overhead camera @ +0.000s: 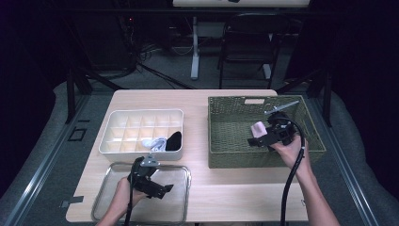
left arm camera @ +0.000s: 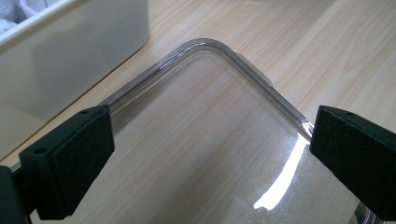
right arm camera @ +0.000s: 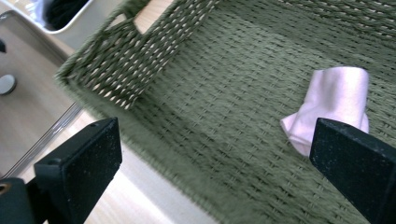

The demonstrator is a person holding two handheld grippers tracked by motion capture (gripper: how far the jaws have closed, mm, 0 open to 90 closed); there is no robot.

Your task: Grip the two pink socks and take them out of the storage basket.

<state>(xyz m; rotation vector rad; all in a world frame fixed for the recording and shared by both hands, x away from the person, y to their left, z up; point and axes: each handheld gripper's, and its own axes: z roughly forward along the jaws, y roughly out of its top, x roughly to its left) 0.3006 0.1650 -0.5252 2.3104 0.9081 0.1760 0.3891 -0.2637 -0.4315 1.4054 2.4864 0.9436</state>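
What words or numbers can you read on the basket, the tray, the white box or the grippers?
None: no word, number or label can be read.
The green woven basket and the pink cloth in it are plain.
The clear tray and the white divided box carry no print.
The left gripper and right gripper show no writing.

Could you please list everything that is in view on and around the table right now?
Table: one, light wood, centre.
Woven basket: one, olive green, right side of the table.
Rolled cloth: one, pale pink, inside the basket.
Divided organiser: one, cream, left side, with white and black rolled items in its front cells.
Clear tray: one, transparent, in front of the organiser.
Chair: one, black, beyond the table.
Left gripper: black, open, over the tray.
Right gripper: black, open, over the basket.
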